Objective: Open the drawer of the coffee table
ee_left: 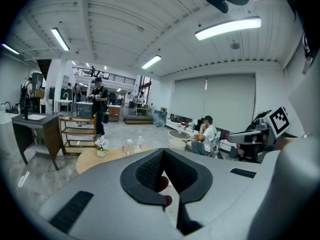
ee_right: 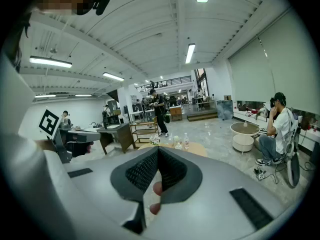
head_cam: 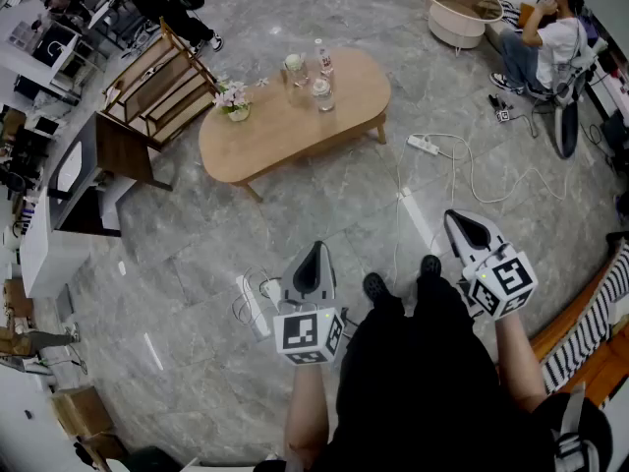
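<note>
The oval wooden coffee table [head_cam: 295,126] stands several steps ahead of me on the grey marble floor; no drawer shows on it from here. It also appears small and distant past the jaws in the left gripper view [ee_left: 92,158] and the right gripper view [ee_right: 202,149]. My left gripper [head_cam: 313,254] and right gripper [head_cam: 464,226] are held low near my body, both aimed toward the table, well short of it. Each has its jaws shut with nothing between them. A small flower pot [head_cam: 234,101] and some bottles [head_cam: 320,75] stand on the tabletop.
A power strip with white cables [head_cam: 425,146] lies on the floor right of the table, another [head_cam: 248,305] by my left gripper. A wooden shelf rack [head_cam: 162,82] and a dark desk [head_cam: 103,165] stand at the left. A seated person [head_cam: 541,45] and a round white table [head_cam: 460,10] are at the far right.
</note>
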Action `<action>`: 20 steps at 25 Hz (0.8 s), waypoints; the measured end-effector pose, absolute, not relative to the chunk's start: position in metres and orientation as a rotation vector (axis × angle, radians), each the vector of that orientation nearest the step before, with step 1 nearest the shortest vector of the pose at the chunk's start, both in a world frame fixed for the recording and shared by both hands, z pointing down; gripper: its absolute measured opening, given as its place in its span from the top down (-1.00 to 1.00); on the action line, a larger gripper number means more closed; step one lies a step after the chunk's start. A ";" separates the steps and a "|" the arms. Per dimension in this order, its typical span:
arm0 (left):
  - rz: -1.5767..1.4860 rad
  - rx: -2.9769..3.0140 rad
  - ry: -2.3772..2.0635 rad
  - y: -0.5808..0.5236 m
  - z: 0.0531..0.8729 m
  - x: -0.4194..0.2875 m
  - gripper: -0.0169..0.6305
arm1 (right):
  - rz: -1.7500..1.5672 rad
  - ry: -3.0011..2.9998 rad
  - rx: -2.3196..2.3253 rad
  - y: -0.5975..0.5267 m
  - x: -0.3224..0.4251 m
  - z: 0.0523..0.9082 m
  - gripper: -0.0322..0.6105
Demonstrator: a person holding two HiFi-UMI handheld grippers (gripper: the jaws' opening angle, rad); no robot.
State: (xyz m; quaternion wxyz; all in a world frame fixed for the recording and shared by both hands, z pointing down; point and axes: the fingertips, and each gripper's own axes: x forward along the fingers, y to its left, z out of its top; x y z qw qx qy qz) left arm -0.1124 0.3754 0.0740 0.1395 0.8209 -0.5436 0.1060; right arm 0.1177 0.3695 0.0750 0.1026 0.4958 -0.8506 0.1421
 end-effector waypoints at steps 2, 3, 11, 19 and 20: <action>0.305 2.376 -1.572 0.370 0.071 -0.112 0.93 | 0.402 -2.514 1.454 0.366 0.115 0.071 0.86; 0.305 2.379 -1.571 0.368 0.070 -0.112 0.93 | 0.393 -2.515 1.450 0.364 0.113 0.069 0.86; 0.273 2.400 -1.548 0.364 0.067 -0.111 0.93 | 0.357 -2.525 1.452 0.361 0.107 0.059 0.86; 0.241 2.390 -1.484 0.366 0.078 -0.112 0.93 | 0.437 -2.554 1.465 0.367 0.101 0.061 0.86; 0.254 2.391 -1.491 0.366 0.080 -0.112 0.93 | 0.439 -2.549 1.464 0.367 0.101 0.062 0.86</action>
